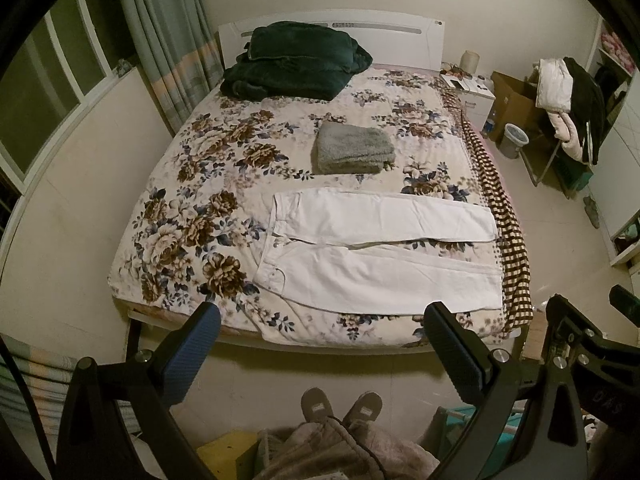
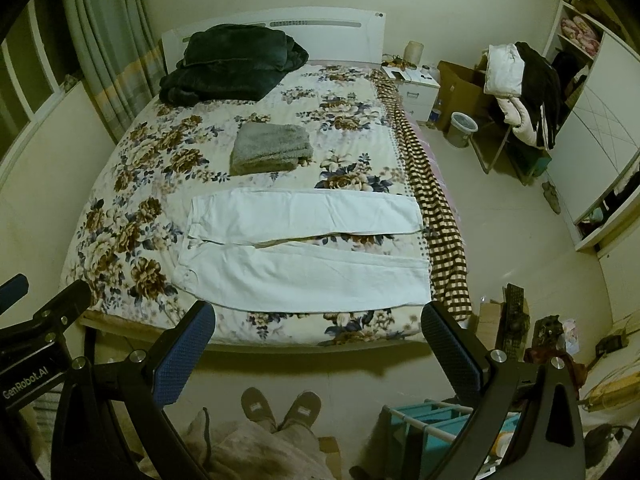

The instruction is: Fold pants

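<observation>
A floral quilted bed (image 1: 208, 216) holds smooth white pants (image 1: 380, 256) laid flat, near a fuzzy grey folded towel (image 1: 352, 148). Left gripper (image 1: 320, 356) and right gripper (image 2: 318, 354) gape wide, empty (only the right view shows a keyboard (image 2: 514, 320)).

Both fisheye views show a dim room under warm, yellowish indoor light, with a greener cast in the right wrist view. The window (image 1: 60, 80) is dark. The white pants (image 1: 380, 248) are the brightest surface and keep their creases without glare. Soft shadow lies under the foot of the bed (image 1: 320, 344). Straight lines bow strongly toward the edges, and black vignetting fills the corners. The centre is fairly sharp, while the far wall looks grainy and soft.
</observation>
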{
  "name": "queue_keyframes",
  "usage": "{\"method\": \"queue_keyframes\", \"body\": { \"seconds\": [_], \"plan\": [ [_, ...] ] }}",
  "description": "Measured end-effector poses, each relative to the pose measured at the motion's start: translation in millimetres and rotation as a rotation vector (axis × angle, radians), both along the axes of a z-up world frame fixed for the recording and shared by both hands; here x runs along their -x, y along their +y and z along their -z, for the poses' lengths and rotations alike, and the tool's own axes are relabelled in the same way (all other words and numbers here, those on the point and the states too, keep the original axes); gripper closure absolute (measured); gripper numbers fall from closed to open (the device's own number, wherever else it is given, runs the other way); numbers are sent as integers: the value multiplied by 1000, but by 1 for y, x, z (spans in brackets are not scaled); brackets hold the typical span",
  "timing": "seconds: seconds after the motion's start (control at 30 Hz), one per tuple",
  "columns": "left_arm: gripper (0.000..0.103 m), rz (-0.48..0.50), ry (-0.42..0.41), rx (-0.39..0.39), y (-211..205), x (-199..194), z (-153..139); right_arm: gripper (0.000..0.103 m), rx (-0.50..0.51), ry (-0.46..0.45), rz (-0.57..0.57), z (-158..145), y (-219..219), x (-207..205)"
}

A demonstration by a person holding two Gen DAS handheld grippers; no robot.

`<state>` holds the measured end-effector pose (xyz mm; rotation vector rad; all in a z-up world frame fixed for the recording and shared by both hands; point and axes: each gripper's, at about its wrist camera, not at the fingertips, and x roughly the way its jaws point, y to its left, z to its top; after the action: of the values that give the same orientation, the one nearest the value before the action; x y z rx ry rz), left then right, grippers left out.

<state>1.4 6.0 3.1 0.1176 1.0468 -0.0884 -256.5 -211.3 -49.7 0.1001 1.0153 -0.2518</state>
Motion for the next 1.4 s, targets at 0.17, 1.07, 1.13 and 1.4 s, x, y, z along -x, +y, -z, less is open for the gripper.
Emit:
{"method": "queue_keyframes", "body": {
  "seconds": [0.17,1.07,1.13,1.4],
  "plan": [
    [0,2,2,2,2,1,5,0,1,3,-2,2,1,1],
    [0,6,10,9,-10,10,20,0,9,21,-6,16,6,7],
    [0,9,10,10,-12,9,19,0,9,23,-6,19,8,10],
    [0,25,22,26,-14,1,17,0,12,31,7,21,6,9]
  ]
}}
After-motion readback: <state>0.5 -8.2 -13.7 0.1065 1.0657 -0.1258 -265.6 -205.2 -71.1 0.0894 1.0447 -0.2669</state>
